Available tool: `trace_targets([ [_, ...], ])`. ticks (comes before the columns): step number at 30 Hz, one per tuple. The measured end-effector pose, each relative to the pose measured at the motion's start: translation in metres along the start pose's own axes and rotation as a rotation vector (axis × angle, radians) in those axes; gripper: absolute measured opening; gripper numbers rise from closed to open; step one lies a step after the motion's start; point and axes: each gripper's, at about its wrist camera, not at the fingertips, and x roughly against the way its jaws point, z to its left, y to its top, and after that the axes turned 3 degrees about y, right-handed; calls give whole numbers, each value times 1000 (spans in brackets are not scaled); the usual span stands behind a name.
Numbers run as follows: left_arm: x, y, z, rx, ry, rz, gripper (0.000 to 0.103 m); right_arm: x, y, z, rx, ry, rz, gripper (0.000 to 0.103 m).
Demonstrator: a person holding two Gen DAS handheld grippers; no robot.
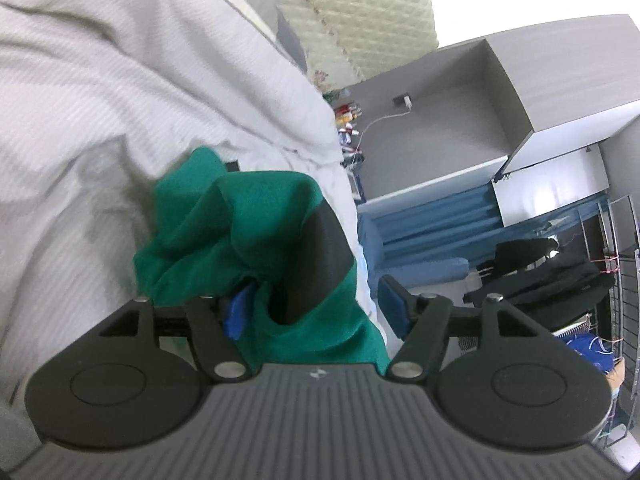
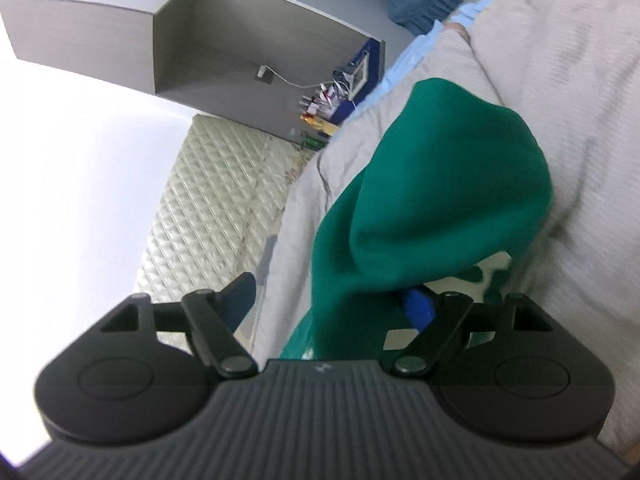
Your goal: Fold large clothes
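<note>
Green garment (image 1: 240, 216) bunches mid-frame over the bed (image 1: 80, 100), draped between my left gripper (image 1: 316, 306)'s wide-open jaws, unpinched; my right gripper (image 2: 332, 304) gapes likewise, cloth lying against one pad; grey shelf (image 2: 248, 40) upper left holds a charger.

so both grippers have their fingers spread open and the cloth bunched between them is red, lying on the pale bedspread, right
Not quite: the cloth is green, not red, as both wrist views show. The rest holds: the left gripper and right gripper have their fingers spread, over the pale bedspread.
</note>
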Motion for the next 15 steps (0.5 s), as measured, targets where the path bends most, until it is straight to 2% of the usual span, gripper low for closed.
trace_targets([
  [4, -22, 12, -12, -21, 18, -25, 71, -20, 17, 1, 7, 6, -30, 81],
  [9, -57, 30, -28, -82, 57, -51, 71, -52, 38, -4, 54, -41, -41, 80],
  [15, -110, 48, -45, -266, 174, -118, 72, -93, 57, -19, 117, -109, -37, 80],
])
